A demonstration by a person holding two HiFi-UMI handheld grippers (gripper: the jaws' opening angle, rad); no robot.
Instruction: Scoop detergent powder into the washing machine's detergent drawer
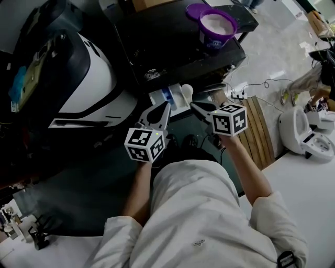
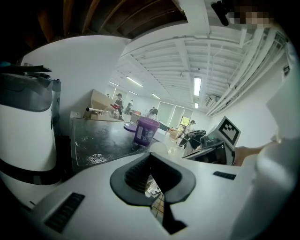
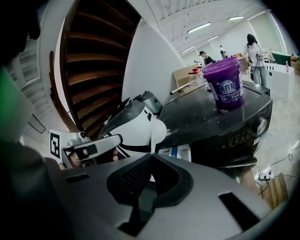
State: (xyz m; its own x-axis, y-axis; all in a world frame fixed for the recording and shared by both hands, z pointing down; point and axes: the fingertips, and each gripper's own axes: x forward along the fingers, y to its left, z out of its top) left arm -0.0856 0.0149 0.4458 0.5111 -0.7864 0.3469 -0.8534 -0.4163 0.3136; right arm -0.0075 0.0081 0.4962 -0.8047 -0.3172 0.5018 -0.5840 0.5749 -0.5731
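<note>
A purple detergent tub (image 1: 217, 26) stands open on the black washing machine (image 1: 172, 47), white powder showing inside and its lid (image 1: 196, 9) beside it. The white detergent drawer (image 1: 168, 98) is pulled out at the machine's front. My right gripper (image 1: 194, 106) is shut on the handle of a white scoop (image 1: 187, 90), whose bowl hovers just right of the drawer. In the right gripper view the scoop (image 3: 157, 131) rises from the right gripper (image 3: 151, 159), with the tub (image 3: 226, 83) up behind. My left gripper (image 1: 166, 106) is shut on nothing, tips at the drawer's front; in its own view the left gripper (image 2: 151, 157) faces the tub (image 2: 146, 130).
A white-and-black appliance (image 1: 78, 78) stands left of the washer. Wooden slats (image 1: 259, 131) and a power strip with cables (image 1: 238, 95) lie on the floor to the right. A white device (image 1: 303, 131) and a white tabletop (image 1: 309, 178) are at the right.
</note>
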